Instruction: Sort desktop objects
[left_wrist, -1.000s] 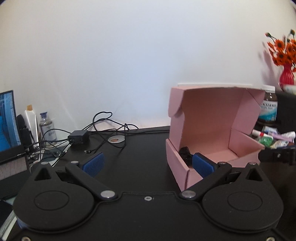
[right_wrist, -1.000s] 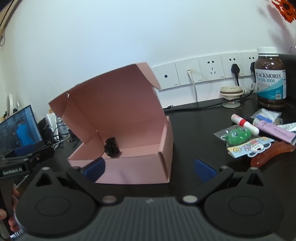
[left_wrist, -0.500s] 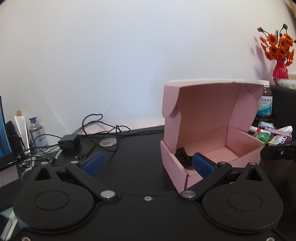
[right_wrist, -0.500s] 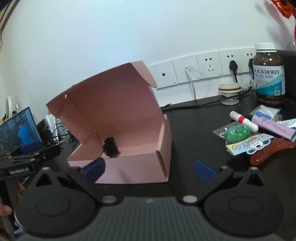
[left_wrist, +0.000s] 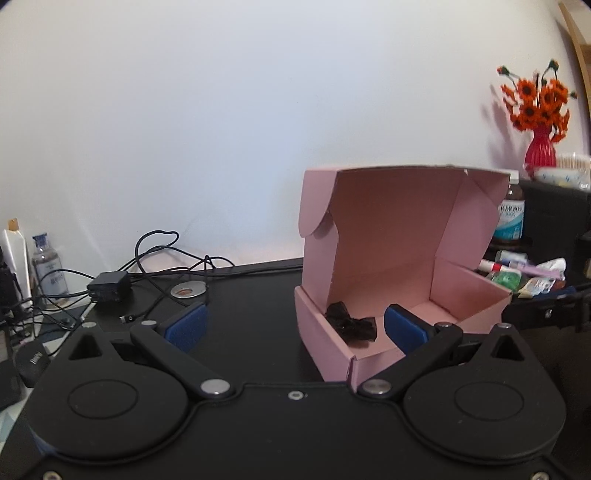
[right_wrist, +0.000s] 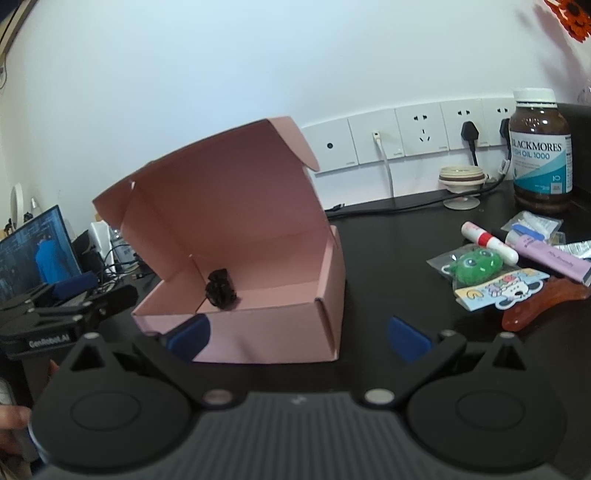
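right wrist view: right gripper (right_wrist: 299, 334) has backed off, spread and empty; 1 black bow (right_wrist: 221, 290) lies in the pink box (right_wrist: 266, 332) ahead. left gripper (left_wrist: 293, 326) also spread. loose items (right_wrist: 491, 269) remain ahead-right.

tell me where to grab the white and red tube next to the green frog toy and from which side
Grip the white-and-red tube across its narrow middle, coming from above with the right gripper. It lies flat on the desk, angled, with the green frog toy close in front, so a sideways approach looks crowded.
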